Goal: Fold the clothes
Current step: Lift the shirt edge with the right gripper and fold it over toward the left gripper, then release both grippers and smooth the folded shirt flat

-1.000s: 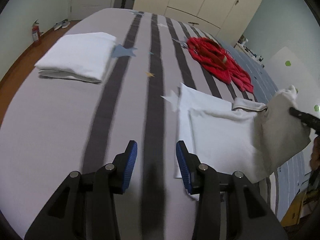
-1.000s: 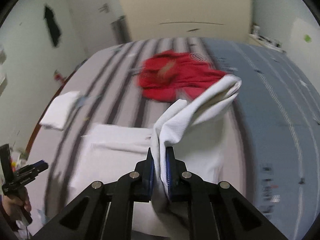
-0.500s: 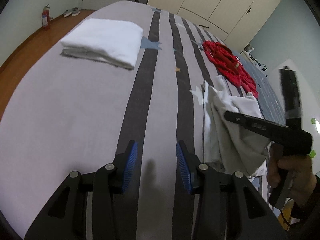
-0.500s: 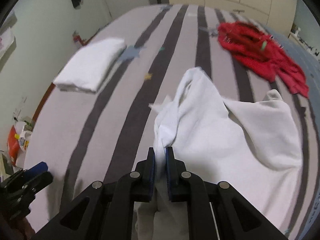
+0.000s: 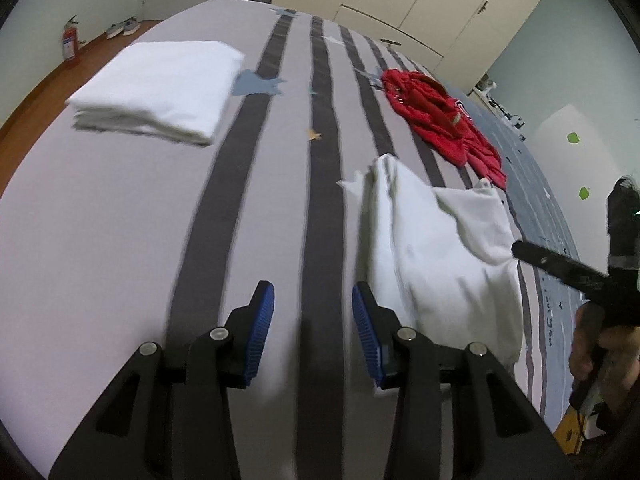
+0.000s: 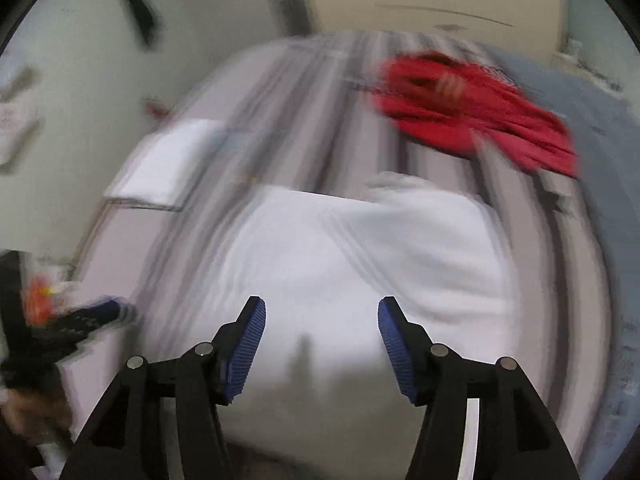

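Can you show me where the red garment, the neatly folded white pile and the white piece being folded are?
red garment (image 5: 436,120), left wrist view, middle of the crumpled heap.
folded white pile (image 5: 160,84), left wrist view, its flat top.
white piece being folded (image 6: 360,256), right wrist view, middle of its upper layer.

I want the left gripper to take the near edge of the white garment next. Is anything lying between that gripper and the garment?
Nothing visible does. The left gripper hangs open over bare striped bedspread, and the white garment lies just to its right. The folded white stack and red garment lie farther off.
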A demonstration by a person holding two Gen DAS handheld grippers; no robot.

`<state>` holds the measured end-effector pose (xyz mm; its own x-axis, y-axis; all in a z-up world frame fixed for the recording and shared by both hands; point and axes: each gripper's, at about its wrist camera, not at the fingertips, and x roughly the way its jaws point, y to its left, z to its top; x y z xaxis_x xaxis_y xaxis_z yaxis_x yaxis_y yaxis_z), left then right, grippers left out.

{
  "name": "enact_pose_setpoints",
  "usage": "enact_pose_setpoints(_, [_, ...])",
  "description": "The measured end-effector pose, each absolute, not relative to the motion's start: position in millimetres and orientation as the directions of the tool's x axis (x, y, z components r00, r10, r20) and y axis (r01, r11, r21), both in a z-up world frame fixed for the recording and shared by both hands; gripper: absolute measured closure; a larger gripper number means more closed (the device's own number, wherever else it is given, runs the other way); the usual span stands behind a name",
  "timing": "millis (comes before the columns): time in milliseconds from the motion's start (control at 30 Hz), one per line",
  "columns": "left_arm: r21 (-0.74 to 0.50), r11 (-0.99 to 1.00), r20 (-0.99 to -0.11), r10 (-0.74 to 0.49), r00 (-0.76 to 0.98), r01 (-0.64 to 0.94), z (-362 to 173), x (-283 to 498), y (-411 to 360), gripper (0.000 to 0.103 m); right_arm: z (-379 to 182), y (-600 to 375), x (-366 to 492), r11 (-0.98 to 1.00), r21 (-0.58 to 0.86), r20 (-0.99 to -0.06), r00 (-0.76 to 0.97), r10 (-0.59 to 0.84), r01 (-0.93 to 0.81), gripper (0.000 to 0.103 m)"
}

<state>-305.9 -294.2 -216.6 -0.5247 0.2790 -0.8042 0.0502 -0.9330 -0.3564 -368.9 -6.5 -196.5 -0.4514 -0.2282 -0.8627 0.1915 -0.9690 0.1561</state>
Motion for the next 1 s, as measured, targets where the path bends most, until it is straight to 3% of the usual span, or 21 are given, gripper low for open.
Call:
enact_pose_setpoints(100, [-0.355, -0.934, -0.799, 0.285, -0.529, 0.032, -218, -336, -277, 0.055, -201, 39, -392, -0.984, 0.12, -0.858, -0.485, -0.171, 0.134, 0.048])
enact_pose_setpoints(200, [-0.374, -0.927, -0.796, 0.315, -0.516, 0.01, -223, -372, -259, 0.052, -199, 66, -411, -0.978, 0.147, -0.836, -0.509, -0.203, 0.148, 0.048])
enact_pose_setpoints(433, [-0.29, -0.954, -0.851, 0.293, -0.436, -0.075, -245, -434, -214, 0.051, -212, 63, -435, -0.952, 0.147, -0.837, -0.479, -0.265, 0.269, 0.048])
enact_pose_setpoints(600, [-0.273, -0.954, -0.857, 0.301, -0.418, -0.125, -254, -450, -199, 0.052, -238, 71, -461, -0.952, 0.233, -0.856, -0.423, -0.298, 0.197, 0.048])
enact_pose_setpoints(667, [-0.265, -0.95, -0.852, 0.31, -0.422, -0.164, -254, -450, -193, 0.06, -249, 80, -467, -0.946, 0.285, -0.86, -0.396, -0.322, 0.151, 0.048])
enact_pose_setpoints(733, [-0.245, -0.95, -0.855, 0.306, -0.418, -0.193, -256, -448, -189, 0.085, -258, 85, -472, -0.948, 0.297, -0.869, -0.378, -0.318, 0.115, 0.048])
enact_pose_setpoints(833, [-0.242, -0.946, -0.848, 0.315, -0.426, -0.218, -256, -443, -187, 0.094, -267, 87, -475, -0.958, 0.272, -0.885, -0.366, -0.287, 0.092, 0.049])
enact_pose_setpoints(933, [-0.267, -0.941, -0.83, 0.335, -0.446, -0.21, -252, -438, -192, 0.095, -269, 84, -475, -0.963, 0.251, -0.887, -0.376, -0.27, 0.099, 0.085])
enact_pose_setpoints(1000, [-0.289, -0.938, -0.819, 0.346, -0.458, -0.192, -248, -436, -194, 0.096, -267, 85, -474, -0.968, 0.235, -0.882, -0.399, -0.248, 0.084, 0.093])
